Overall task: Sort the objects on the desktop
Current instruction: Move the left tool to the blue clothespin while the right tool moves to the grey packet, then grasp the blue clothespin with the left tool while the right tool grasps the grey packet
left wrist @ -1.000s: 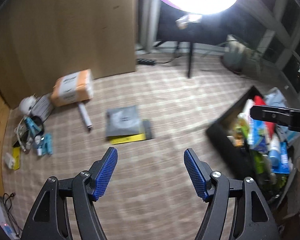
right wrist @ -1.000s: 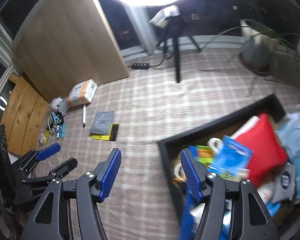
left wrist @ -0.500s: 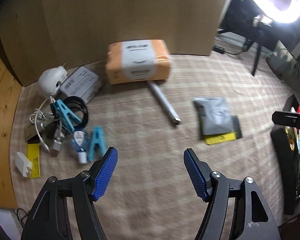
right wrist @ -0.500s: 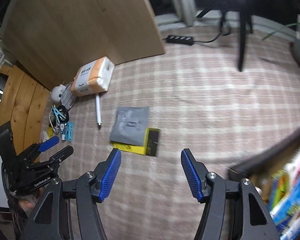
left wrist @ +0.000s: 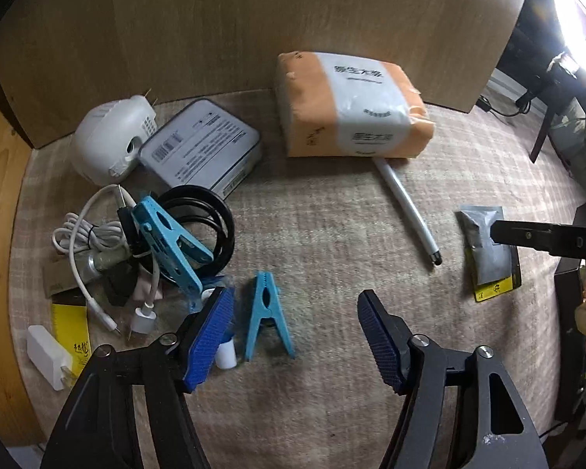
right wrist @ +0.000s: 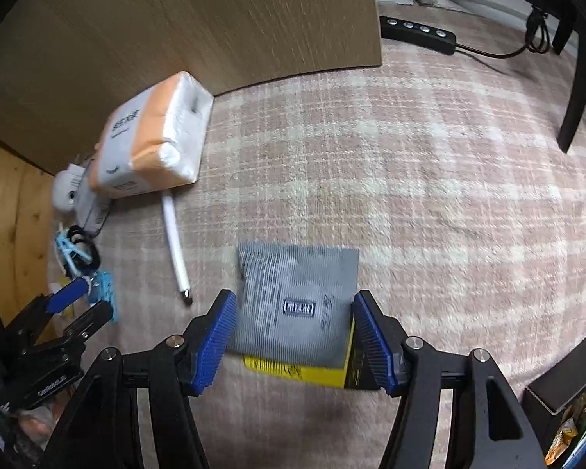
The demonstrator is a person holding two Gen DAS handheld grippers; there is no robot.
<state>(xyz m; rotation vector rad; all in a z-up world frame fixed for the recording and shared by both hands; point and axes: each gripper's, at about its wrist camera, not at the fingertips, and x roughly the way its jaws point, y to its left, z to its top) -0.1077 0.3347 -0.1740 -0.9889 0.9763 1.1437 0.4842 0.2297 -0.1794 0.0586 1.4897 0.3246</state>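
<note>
Both grippers dropped toward the checked rug [right wrist: 410, 164] beside a wooden panel [left wrist: 254, 19].

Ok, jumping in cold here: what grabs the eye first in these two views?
The orange and white tissue pack against the wooden board stands out first, with a white stylus lying just in front of it. In the right wrist view the grey pouch on a yellow card sits between the right gripper jaws, which are open. To the left, a tangle of cables and blue clips clutters the mat, one loose blue clip by the left gripper.
</note>
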